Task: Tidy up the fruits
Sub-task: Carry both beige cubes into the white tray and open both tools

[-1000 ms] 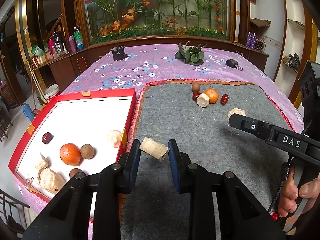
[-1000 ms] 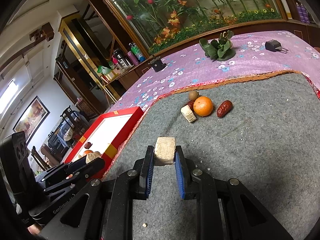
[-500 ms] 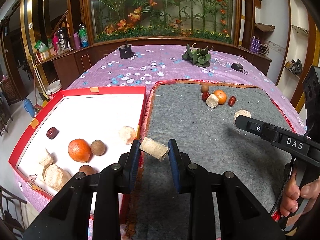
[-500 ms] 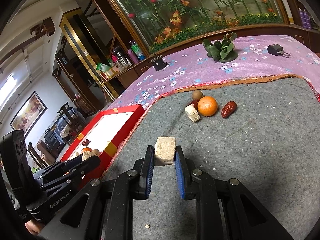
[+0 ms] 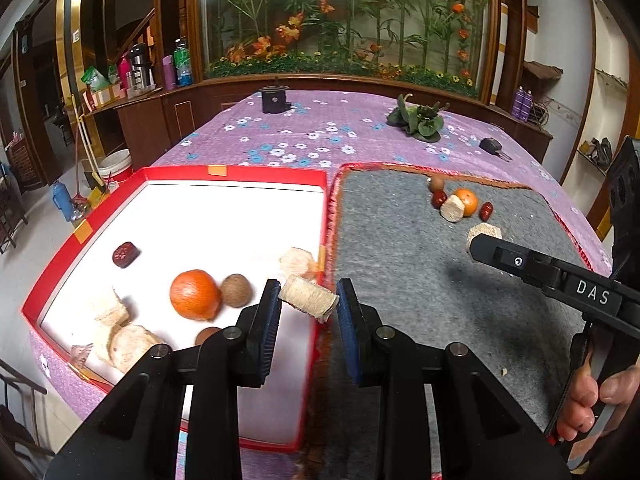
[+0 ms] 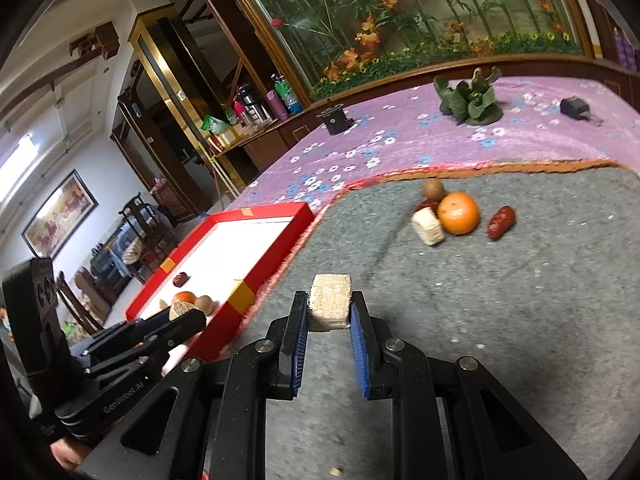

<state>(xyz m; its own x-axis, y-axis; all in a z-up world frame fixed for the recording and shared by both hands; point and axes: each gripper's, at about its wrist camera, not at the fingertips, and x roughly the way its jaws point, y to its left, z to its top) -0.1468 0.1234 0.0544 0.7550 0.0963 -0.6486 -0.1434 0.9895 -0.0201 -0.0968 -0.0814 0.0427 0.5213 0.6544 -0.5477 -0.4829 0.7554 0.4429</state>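
Gripping fibrous cylinder point(image 5: 308, 301), left tongs point(image 5: 307, 305)

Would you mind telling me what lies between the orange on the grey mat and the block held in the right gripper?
Bare grey mat, apart from a pale cane piece leaning against the orange. The right wrist view shows this beyond the block in the right gripper.

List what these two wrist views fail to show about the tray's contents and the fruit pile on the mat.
- Left wrist view: a brown round fruit in the red tray is half hidden by the left gripper.
- Right wrist view: most tray contents are hidden by the tray's near wall and the left gripper.
- Both views: a red date sits mostly behind the orange and the cane piece.
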